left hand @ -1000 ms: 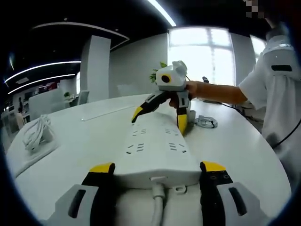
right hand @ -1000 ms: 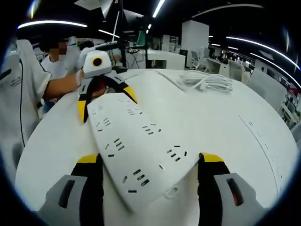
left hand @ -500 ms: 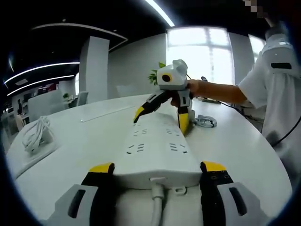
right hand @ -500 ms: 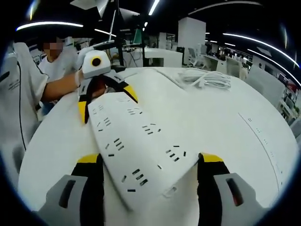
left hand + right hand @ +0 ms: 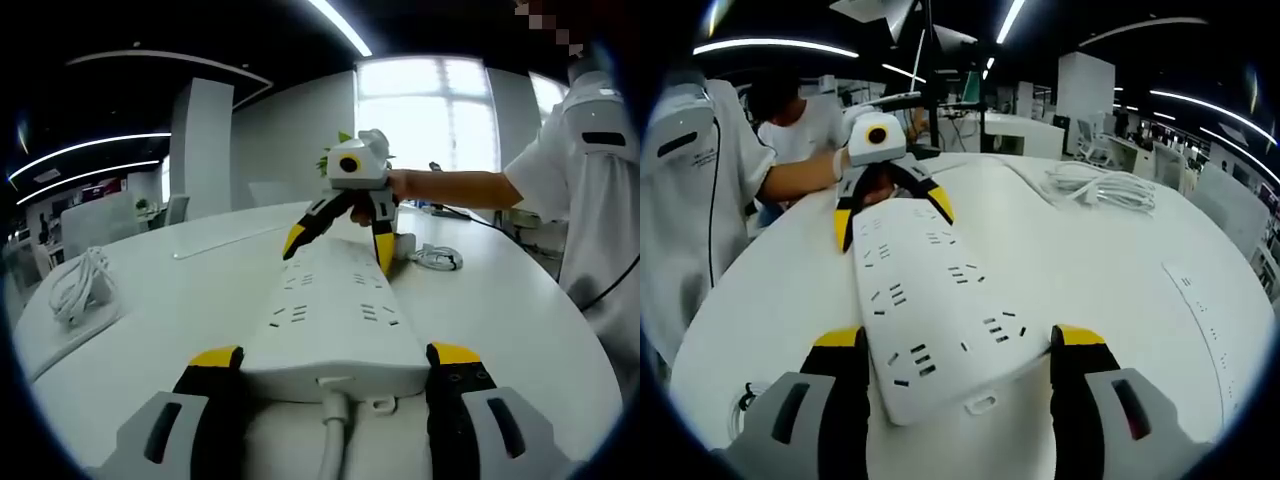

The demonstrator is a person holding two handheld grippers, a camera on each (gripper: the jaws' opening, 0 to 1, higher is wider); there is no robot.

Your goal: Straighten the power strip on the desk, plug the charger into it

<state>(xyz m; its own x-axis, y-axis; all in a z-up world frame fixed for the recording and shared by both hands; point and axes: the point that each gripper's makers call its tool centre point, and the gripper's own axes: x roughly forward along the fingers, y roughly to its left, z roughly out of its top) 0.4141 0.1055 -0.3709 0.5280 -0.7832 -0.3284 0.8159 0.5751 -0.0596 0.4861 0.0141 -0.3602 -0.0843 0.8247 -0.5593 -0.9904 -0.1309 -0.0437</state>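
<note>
- The room is a wide open office with ceiling light strips, a bright window behind, and a large white round desk (image 5: pixel 180 300) in the front.
- The power strip (image 5: pixel 335 310) lies flat on the desk, long and white, and each end sits between the jaws of one gripper.
- The left gripper (image 5: pixel 335 362) straddles the cable end with its jaws apart, one at each corner; I cannot tell if they press the sides.
- The right gripper (image 5: pixel 960 345) straddles the far end in the same way, also spread wide. In the left gripper view it stands tilted over that end.
- My judgement: the step in hand is the straightening. To do it well, both ends should turn together, low on the desk, so the strip slides and does not lift or twist.
- The cable (image 5: pixel 332 445) leaves the strip toward the left gripper; it may pull the strip back when the jaws let go.
- A bundle of white cord (image 5: pixel 1102 184) lies well apart on the desk, maybe the charger; I cannot tell.
- A small coiled cable (image 5: pixel 438 258) rests near the far end; it could catch the strip if it swings that way.
- The person's sleeve (image 5: pixel 565 170) is close to the desk edge.
</note>
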